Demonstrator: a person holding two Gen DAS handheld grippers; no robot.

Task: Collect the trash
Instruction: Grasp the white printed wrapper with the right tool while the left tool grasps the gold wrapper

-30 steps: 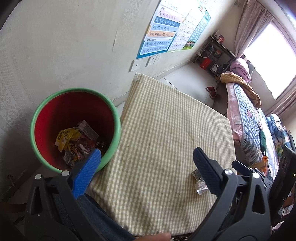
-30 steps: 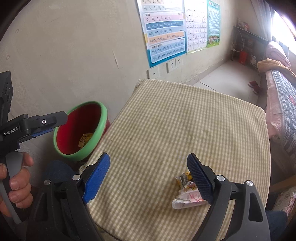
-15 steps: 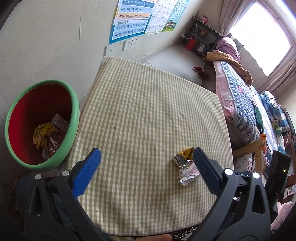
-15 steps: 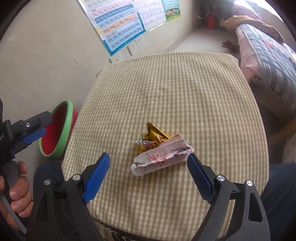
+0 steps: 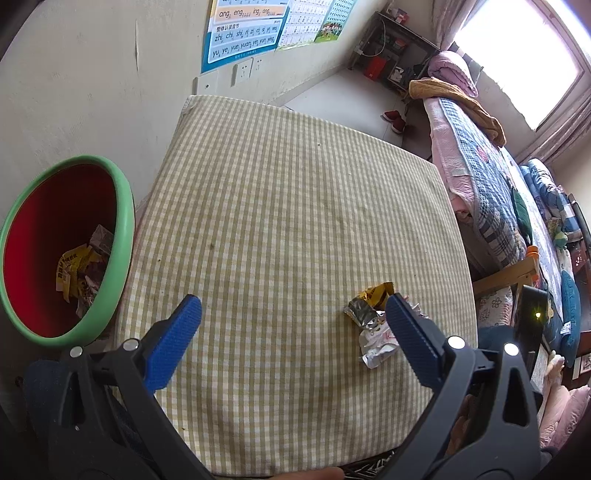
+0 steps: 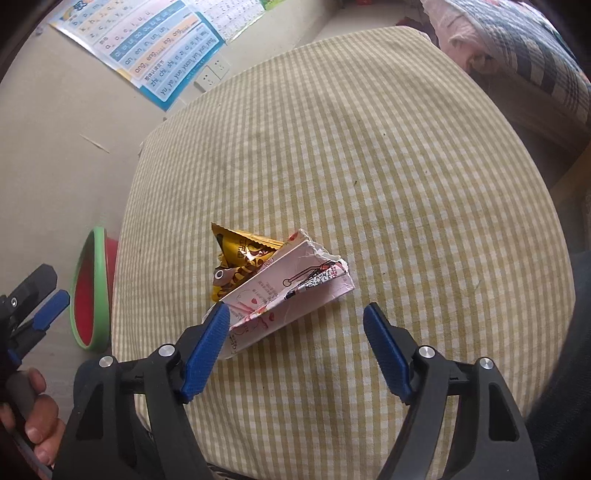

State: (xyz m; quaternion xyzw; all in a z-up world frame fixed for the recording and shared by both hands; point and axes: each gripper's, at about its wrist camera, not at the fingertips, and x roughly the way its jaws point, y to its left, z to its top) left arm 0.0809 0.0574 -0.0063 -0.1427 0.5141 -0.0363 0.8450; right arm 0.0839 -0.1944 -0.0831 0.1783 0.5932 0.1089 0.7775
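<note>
A torn pink-and-white carton (image 6: 291, 291) lies flattened on its side on the checked tablecloth (image 6: 406, 155), near the front edge; a crumpled gold snack wrapper (image 6: 240, 258) lies partly under its far side, touching it; the green-rimmed red bin (image 5: 51, 243) stands beside the table's left edge, wrappers (image 5: 81, 269) already piled in its bottom.

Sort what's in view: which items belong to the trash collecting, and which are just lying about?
Job:
- pink carton, flattened, on the checked table
- gold wrapper touching it
- green-rimmed bin, trash already inside
- right tongs, just been closing, nothing gripped
- left tongs, open

Lying about:
- wall posters
- bed
- red slippers
</note>
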